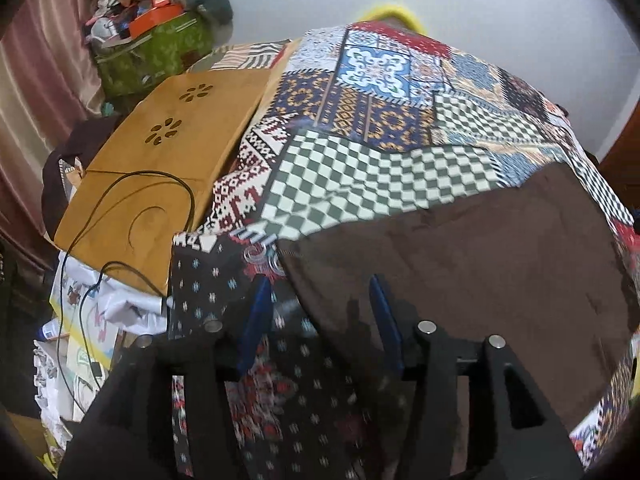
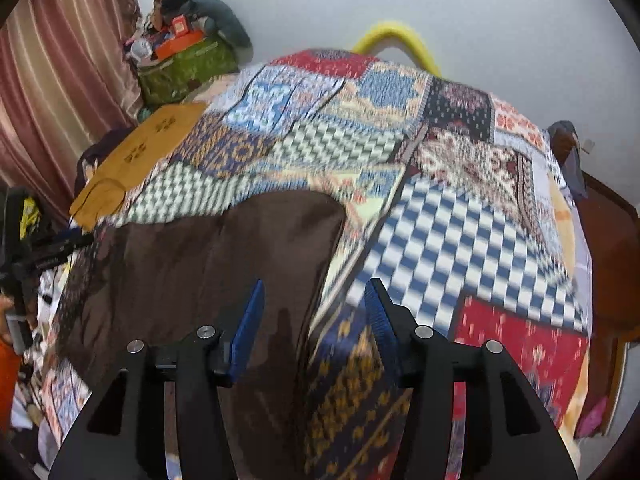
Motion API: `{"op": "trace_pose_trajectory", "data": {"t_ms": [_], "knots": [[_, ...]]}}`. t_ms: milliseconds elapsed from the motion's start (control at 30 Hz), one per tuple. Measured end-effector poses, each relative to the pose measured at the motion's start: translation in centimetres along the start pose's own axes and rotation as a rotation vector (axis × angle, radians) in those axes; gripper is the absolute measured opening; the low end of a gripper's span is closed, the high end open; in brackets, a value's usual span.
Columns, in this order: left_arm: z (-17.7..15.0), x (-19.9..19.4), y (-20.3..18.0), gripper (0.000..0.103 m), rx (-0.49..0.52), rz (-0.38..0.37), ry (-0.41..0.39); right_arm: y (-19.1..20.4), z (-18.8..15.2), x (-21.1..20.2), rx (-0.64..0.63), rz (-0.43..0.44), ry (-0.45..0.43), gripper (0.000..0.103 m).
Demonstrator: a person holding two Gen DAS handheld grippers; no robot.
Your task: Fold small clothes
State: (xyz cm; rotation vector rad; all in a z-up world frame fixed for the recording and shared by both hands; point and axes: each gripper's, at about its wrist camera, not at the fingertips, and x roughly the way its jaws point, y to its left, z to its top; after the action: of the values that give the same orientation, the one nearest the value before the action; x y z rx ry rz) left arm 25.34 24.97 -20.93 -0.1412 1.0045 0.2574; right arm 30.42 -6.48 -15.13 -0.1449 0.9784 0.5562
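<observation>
A dark brown garment lies flat on a patchwork bedspread. In the left wrist view my left gripper is open, its blue pads straddling the garment's near left corner, just above the cloth. In the right wrist view the brown garment fills the left middle. My right gripper is open over the garment's right edge, with the left pad over brown cloth and the right pad over the bedspread. Neither holds anything.
A wooden lap desk with a black cable lies on the bed's left side. A green bag piled with clutter stands by the curtain. A yellow curved object is at the far edge. Papers lie lower left.
</observation>
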Motion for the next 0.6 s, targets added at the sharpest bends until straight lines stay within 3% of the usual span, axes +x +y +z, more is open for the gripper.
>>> {"op": "trace_pose_trajectory", "data": {"t_ms": [367, 600], "knots": [[-3.5, -2.8, -0.4, 0.054, -0.021, -0.024, 0.024, 1.7, -7.8, -0.6, 0.006, 0.014, 0.095, 0.048], [-4.0, -3.1, -0.9, 0.054, -0.005, -0.008, 0.028, 2.1, -10.0, 0.8, 0.039, 0.041, 0.117, 0.048]]}}
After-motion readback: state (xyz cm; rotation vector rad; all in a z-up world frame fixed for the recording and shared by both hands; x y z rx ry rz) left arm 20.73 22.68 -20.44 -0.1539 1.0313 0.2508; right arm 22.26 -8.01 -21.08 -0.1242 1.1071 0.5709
